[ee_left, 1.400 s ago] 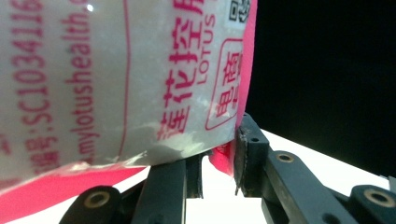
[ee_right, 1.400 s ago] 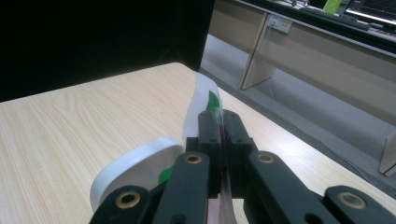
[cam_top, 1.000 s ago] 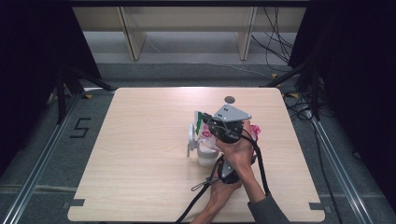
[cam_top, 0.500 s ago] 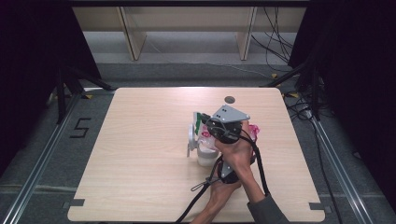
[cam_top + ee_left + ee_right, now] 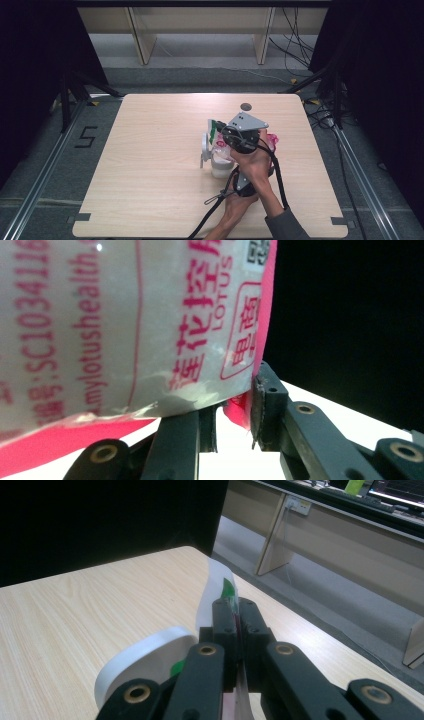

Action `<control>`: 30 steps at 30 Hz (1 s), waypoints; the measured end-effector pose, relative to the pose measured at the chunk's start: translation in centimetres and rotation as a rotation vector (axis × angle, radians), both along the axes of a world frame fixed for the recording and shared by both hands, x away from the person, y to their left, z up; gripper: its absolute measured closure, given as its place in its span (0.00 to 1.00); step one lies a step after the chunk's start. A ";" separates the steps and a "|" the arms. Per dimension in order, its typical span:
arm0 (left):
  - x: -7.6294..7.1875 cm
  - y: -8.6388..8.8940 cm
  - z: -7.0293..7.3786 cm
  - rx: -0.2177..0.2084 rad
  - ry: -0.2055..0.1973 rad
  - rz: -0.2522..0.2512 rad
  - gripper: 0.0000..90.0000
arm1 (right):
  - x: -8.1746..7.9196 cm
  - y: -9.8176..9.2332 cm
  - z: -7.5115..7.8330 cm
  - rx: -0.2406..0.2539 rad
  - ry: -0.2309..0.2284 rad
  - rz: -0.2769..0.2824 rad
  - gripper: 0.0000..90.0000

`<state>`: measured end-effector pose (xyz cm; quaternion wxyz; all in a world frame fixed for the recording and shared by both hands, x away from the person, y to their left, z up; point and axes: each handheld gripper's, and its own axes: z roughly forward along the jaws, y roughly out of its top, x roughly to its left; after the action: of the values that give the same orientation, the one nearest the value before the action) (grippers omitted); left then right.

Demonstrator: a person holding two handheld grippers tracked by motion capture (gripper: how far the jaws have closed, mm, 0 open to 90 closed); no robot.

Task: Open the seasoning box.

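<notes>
on the desk [image 5: 150, 165], right of its middle and nearer the right edge than the left, a person's two hands work close together over a soft plastic packet [image 5: 125, 325] – white film with a bright pink border. in the left gripper view the packet hangs right in front of the camera, and its print can be read in part: "lotus" in pink capitals beside large chinese characters, a web address running sideways that ends in "mylotushealth", a code starting "sc103411", and the corner of a square scan code at the top. the left gripper [image 5: 232, 415] has its two black jaws closed on the packet's pink bottom edge, which is pinched between the pads. in the right gripper view the right gripper [image 5: 236, 611] has its jaws pressed together on a thin strip of the packet's edge, where a green patch [image 5: 228, 589] shows just above the tips; a white flap [image 5: 145, 662] curls out to the left of the jaws over the wood. from the high view the packet [image 5: 272, 140] shows pink beside the right hand [image 5: 255, 162], with white plastic [image 5: 220, 162] bulging at the left of the grippers, and a small dark round mark [image 5: 245, 106] lies on the desk toward the far edge – well apart from the packet.
</notes>
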<state>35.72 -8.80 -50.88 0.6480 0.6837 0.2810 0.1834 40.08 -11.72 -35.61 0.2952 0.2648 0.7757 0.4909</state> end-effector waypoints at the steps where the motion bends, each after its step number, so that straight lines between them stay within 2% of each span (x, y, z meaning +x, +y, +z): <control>1: 0.0 0.0 0.0 0.000 -0.001 -0.003 0.83 | -0.2 0.0 0.1 -0.003 0.017 0.001 0.99; 3: 0.0 0.0 0.1 -0.004 -0.002 -0.001 0.83 | -0.1 0.1 0.0 0.001 0.003 0.005 0.99; 4: 0.0 0.0 0.0 -0.010 -0.001 0.003 0.83 | -0.1 0.1 0.1 -0.001 0.010 0.009 0.99; 5: 0.1 0.0 -0.1 0.002 -0.003 -0.001 0.83 | -0.1 0.1 0.0 0.002 0.024 0.005 0.99; 7: 0.1 0.1 -0.1 -0.004 0.014 -0.005 0.83 | 0.0 0.1 -0.2 0.008 0.026 -0.003 0.99; 8: 0.1 0.1 -0.1 0.000 0.006 -0.006 0.83 | -0.1 0.1 -0.2 0.007 0.032 0.001 0.99; 11: -0.1 0.2 0.2 -0.003 -0.010 -0.001 0.83 | -0.4 0.2 0.2 0.008 0.010 0.003 0.99; 14: 0.1 0.0 0.0 -0.005 -0.003 0.003 0.83 | -0.3 0.3 0.2 -0.007 -0.009 0.011 0.99; 15: -0.1 -0.6 -0.1 -0.086 0.022 -0.010 0.83 | -0.2 0.2 0.1 -0.016 -0.012 0.008 0.99; 16: -0.1 -0.5 -0.2 -0.079 0.024 -0.011 0.83 | -0.2 0.3 -0.2 0.006 0.035 -0.010 0.99; 17: 0.0 0.0 -0.1 -0.019 0.011 -0.021 0.83 | -0.1 0.2 -0.3 0.008 0.031 -0.012 0.99; 18: -0.1 -0.1 0.0 -0.027 0.002 -0.017 0.83 | -0.2 0.3 -0.2 0.008 0.026 -0.007 0.99; 19: -0.1 -0.7 0.0 -0.109 0.012 -0.006 0.83 | -0.3 0.3 -0.1 0.008 0.030 -0.003 0.99; 20: 0.0 -0.1 0.1 -0.030 -0.004 -0.018 0.83 | -0.3 0.3 0.0 0.005 0.018 -0.006 0.99; 22: -0.1 -0.1 0.0 -0.025 0.001 -0.015 0.83 | -0.1 0.2 0.0 -0.003 -0.004 0.001 0.99; 24: -0.1 -0.1 0.0 -0.027 0.000 -0.015 0.83 | -0.2 0.2 0.0 0.004 0.028 0.004 0.99; 25: -0.2 -0.7 0.0 -0.107 0.011 -0.007 0.83 | -0.3 0.3 0.0 0.006 0.020 -0.007 0.99; 26: -0.2 -0.7 0.0 -0.113 0.014 -0.006 0.83 | -0.4 0.3 0.0 -0.001 0.024 -0.001 0.99; 27: -0.1 0.0 0.1 -0.031 0.004 -0.017 0.83 | -0.4 0.3 0.0 -0.004 0.023 -0.002 0.99; 28: -0.2 0.1 0.2 -0.005 0.006 -0.028 0.83 | -0.3 0.4 0.0 0.002 0.016 -0.003 0.99; 29: -0.2 0.0 0.3 -0.010 -0.006 -0.035 0.83 | -0.4 0.4 0.0 0.001 0.022 0.000 0.99; 30: -0.4 -0.3 0.2 -0.041 0.017 -0.030 0.83 | -0.4 0.5 0.1 -0.011 -0.001 0.004 0.99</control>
<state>35.33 -9.09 -50.71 0.6622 0.6760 0.2798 0.1621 39.70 -11.22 -35.55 0.2964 0.2614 0.7787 0.4873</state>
